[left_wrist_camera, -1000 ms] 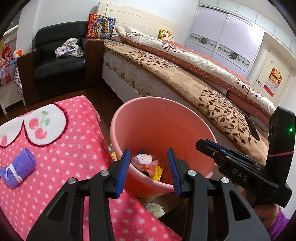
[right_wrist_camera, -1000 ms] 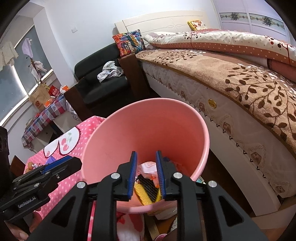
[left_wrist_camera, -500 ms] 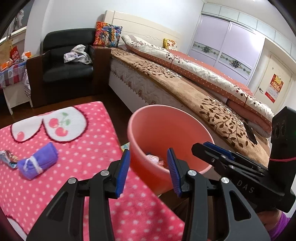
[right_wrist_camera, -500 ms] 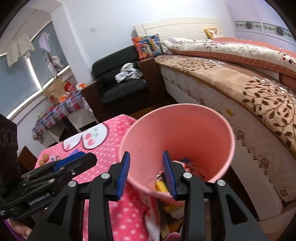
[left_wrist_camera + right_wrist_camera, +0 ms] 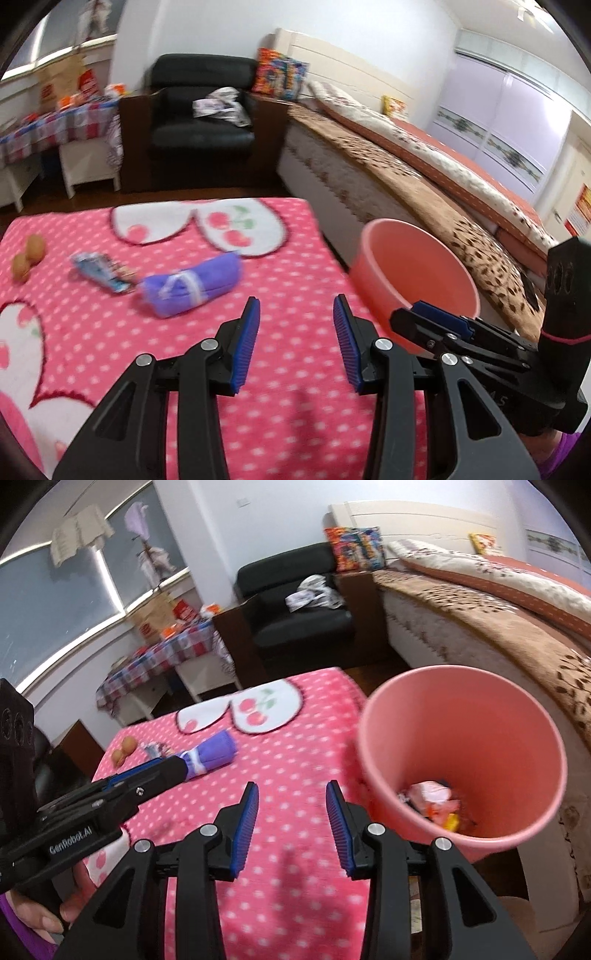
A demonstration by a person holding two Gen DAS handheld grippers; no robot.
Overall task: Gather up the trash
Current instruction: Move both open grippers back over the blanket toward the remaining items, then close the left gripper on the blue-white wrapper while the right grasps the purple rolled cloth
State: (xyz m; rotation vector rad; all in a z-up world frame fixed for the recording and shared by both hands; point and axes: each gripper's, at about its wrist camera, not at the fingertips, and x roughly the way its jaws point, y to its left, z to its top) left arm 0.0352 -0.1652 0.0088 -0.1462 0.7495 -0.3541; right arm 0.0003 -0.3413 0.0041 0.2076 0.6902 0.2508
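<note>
While the left wrist view is blurred, it shows the left gripper (image 5: 295, 332) with its blue pads apart and nothing between them, above the pink dotted blanket (image 5: 288, 398). Ahead on the blanket lie a purple roll (image 5: 192, 282), a wrapper (image 5: 103, 271) just left of it, and two brown round things (image 5: 27, 256) near the left edge. The bin (image 5: 413, 284) stands off the blanket's right edge; its inside is hidden here. The right gripper (image 5: 439, 325) shows side-on, so I cannot tell its gap from this view.

From the right wrist view, the right gripper (image 5: 291, 819) is apart and empty. This view looks into the bin (image 5: 461, 746), where trash (image 5: 432, 801) lies at the bottom. The roll (image 5: 212, 755) sits just past the left gripper (image 5: 155, 771).
</note>
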